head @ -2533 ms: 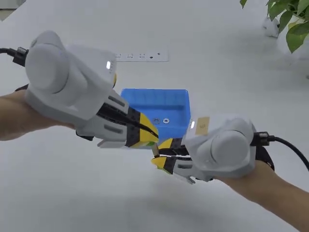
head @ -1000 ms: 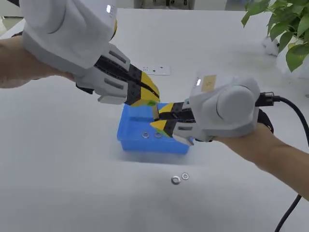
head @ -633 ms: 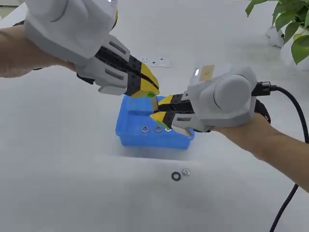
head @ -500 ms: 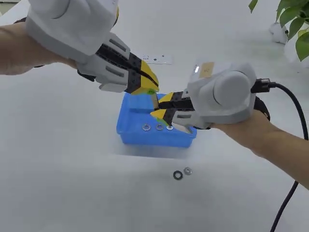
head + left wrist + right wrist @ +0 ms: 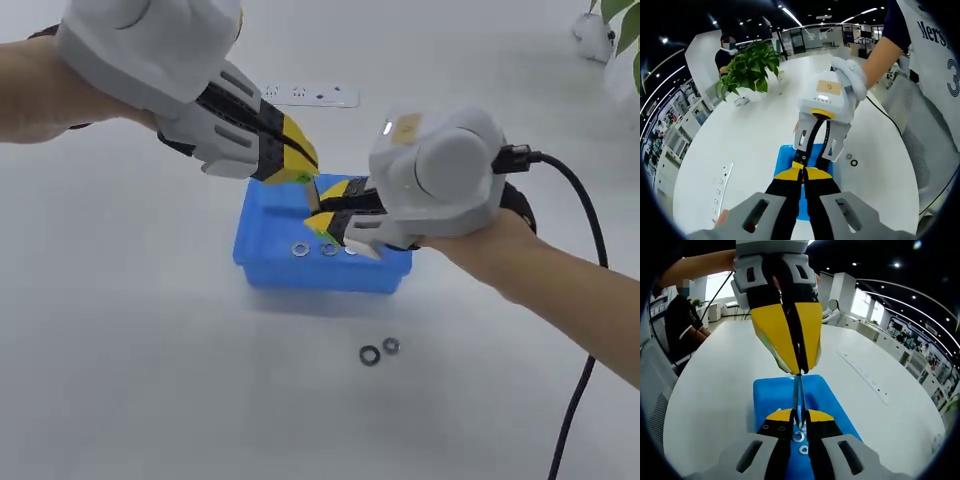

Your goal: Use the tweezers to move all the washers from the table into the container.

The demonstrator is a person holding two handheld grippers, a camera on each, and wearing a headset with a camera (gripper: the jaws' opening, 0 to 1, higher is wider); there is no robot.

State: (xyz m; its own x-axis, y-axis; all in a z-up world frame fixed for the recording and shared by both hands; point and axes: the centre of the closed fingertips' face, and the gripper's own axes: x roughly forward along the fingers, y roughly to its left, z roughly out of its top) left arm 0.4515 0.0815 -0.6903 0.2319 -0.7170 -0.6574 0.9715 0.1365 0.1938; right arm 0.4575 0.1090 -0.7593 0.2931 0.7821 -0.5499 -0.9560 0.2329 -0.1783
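Since a second ago the washers in sight inside the container have gone from two to three. Those three washers [image 5: 329, 249] lie in a row on the floor of the blue container [image 5: 290, 277], against its wall nearest you and directly under the tips of your right claw [image 5: 322, 220]. Two loose washers [image 5: 370, 355] rest side by side on the white surface [image 5: 150, 380], outside that near wall, on your side of the right claw and well apart from both claws. The tweezers [image 5: 798, 395] run as a thin metal line from the tip of your left claw [image 5: 302, 172] straight into your right one, above the container. In the right gripper view your left claw is clenched on the far end of the tweezers and your right claw is clenched on the near end, its yellow pads pressed in from both sides. Where the tweezers' points end you cannot tell, since the right claw covers them. The two claws face each other almost tip to tip, with the left one higher and farther from you than the right. Beyond the left claw a white power strip [image 5: 305, 95] lies flat on the surface. A black cable [image 5: 575, 250] trails from the back of the right claw's body past your forearm. A potted plant [image 5: 747, 70] stands far behind the right claw in the left gripper view.
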